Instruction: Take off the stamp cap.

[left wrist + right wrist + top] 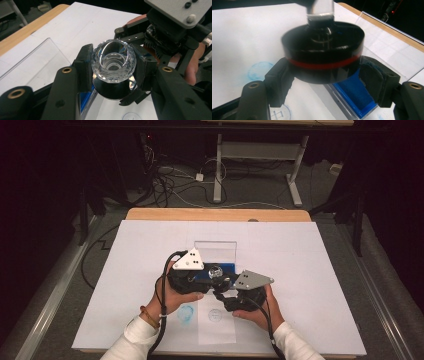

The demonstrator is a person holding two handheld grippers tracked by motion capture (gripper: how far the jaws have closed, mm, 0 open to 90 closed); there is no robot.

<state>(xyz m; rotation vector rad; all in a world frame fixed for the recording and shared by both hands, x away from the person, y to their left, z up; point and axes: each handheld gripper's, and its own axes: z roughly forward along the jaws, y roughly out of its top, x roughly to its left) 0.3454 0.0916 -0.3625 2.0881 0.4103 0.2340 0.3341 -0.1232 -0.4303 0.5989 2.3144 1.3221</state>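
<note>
A stamp with a faceted clear knob and a round black base ringed in red hangs over the middle of the white table cover. My left gripper is shut on the knob, one pad on each side. From below, my right gripper closes on the black base, with its pads against the rim. In the high view the stamp sits between the left gripper and the right gripper. The base is blurred in the right gripper view.
A blue ink pad lies in a clear case just beyond the stamp, its clear lid standing upright. A small sheet with round prints and a blue smudge lies near the front edge. The wooden table edge runs along the back.
</note>
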